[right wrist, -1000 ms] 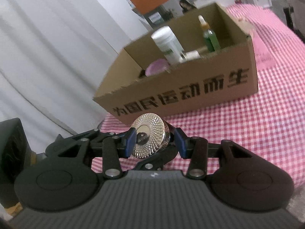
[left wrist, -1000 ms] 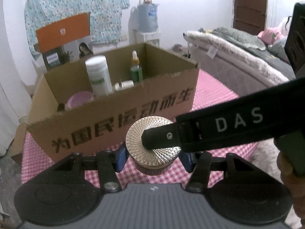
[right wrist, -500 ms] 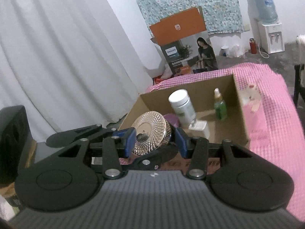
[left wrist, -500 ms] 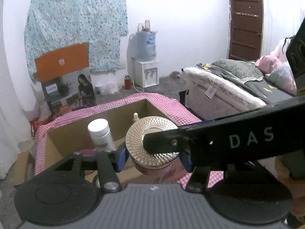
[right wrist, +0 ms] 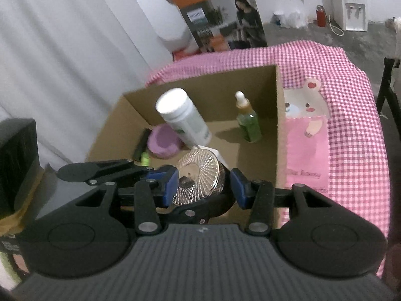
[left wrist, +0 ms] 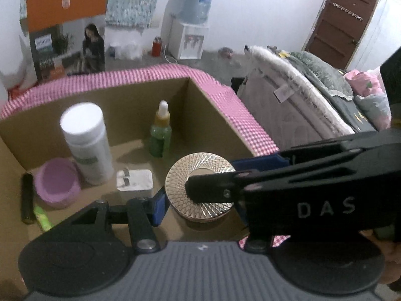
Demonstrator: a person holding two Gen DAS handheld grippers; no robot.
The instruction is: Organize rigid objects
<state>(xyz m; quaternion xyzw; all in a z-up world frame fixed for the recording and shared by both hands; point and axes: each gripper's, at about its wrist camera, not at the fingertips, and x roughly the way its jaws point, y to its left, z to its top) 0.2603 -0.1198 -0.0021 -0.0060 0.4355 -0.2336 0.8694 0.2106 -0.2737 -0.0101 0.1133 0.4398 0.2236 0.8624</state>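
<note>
1. The jar (left wrist: pixel 200 188), a squat round pot with a faceted metallic lid, is pinched at its sides between the blue fingers (left wrist: pixel 158 204) of the left gripper (left wrist: pixel 198 200); the right-hand finger is mostly hidden behind the other tool.
2. In the right wrist view the same jar (right wrist: pixel 198 175) is seen between the blue fingers (right wrist: pixel 171 185) of the right gripper (right wrist: pixel 204 184), which are partly closed. Whether both pads press on it cannot be told; the lid is tilted there and a gap seems to show on one side.
3. The jar is held above the floor of the cardboard box (left wrist: pixel 218 115), just beside the white charger (left wrist: pixel 135 183).
4. It is judged to be stiff and fairly heavy for its size, possibly glass under the lid, so a drop would be risky.
5. The ridged lid is judged slippery and may be loose; a hold on the body below the lid, across its width, is preferred.
6. Further out in the box stand a white bottle (left wrist: pixel 86 143) and a green dropper bottle (left wrist: pixel 160 133), with a pink dish (left wrist: pixel 56 183) and a dark tube (left wrist: pixel 27 198) to the left.
7. The box rests on a surface covered with pink checked cloth (right wrist: pixel 351 95).
</note>
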